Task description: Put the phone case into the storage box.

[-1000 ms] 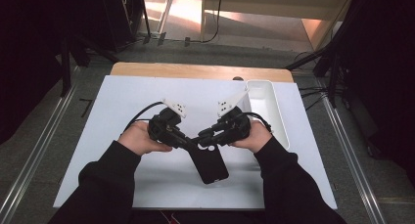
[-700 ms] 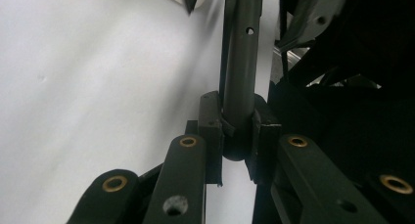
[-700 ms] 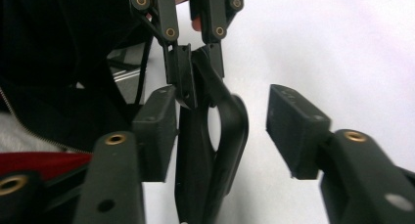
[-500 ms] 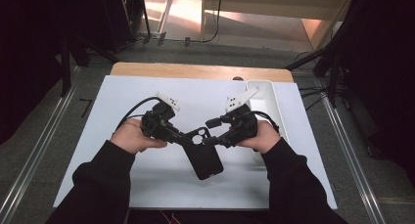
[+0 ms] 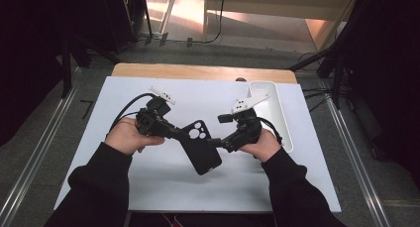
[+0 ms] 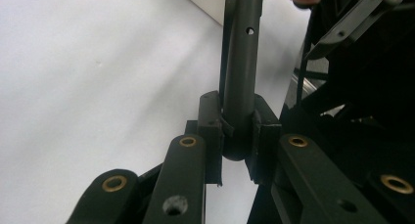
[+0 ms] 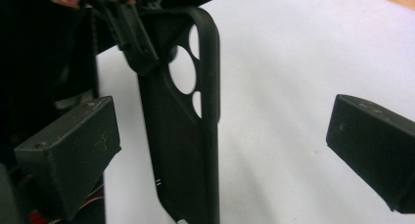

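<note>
Your left gripper (image 5: 179, 133) is clamped on the black phone case (image 5: 200, 147) edge; your right gripper (image 7: 220, 150) just opened wide, case standing untouched between its 2 jaws.

The left gripper (image 5: 174, 133) clamps a black plastic phone case (image 5: 200, 147) above the white table (image 5: 163, 187); the right gripper (image 5: 216, 142) has just opened beside it.

A white tabletop (image 5: 148, 187) fills the middle of the high view, with a strip of bare wood (image 5: 198, 72) along its far edge. Grey floor (image 5: 44, 133) lies around it, crossed by metal rails (image 5: 29, 167) at lower left and right. Warm light falls on wooden boards (image 5: 257, 9) at the top centre, between dark stands (image 5: 124, 14) and trailing cables.
</note>
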A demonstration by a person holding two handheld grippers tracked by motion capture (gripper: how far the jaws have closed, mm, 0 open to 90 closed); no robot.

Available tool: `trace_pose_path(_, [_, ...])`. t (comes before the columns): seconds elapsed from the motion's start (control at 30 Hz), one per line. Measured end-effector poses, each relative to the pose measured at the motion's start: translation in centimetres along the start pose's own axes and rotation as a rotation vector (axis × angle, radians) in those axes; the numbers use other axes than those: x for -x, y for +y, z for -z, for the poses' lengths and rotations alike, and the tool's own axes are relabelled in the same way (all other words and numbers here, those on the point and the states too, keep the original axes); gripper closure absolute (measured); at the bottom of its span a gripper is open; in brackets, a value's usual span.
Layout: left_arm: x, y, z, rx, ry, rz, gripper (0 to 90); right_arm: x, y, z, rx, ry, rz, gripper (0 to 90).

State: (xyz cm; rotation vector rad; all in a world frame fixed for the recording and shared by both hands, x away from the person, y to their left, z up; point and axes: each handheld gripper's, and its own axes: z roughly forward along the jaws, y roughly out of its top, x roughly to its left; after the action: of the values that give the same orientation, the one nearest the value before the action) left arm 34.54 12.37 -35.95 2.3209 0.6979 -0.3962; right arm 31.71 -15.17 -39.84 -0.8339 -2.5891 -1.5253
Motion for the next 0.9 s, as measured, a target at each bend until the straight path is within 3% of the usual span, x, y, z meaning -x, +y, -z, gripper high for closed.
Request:
trace_pose_path(0.43, [0.5, 0.3, 1.0, 0.051, 0.094, 0.08, 79.3, -0.7, -0.4, -0.2, 0.075, -0.094, -0.067, 0.0])
trace_pose_path(0.63, [0.8, 0.6, 1.1, 0.044, 0.177, 0.126, 79.2, -1.1, -0.7, -0.4, 0.093, -0.141, -0.061, 0.0])
trace_pose_path(0.9, [0.6, 1.1, 1.0, 0.023, 0.241, 0.171, 79.2, -1.5, -1.1, -1.2, 0.1, -0.179, -0.055, 0.0])
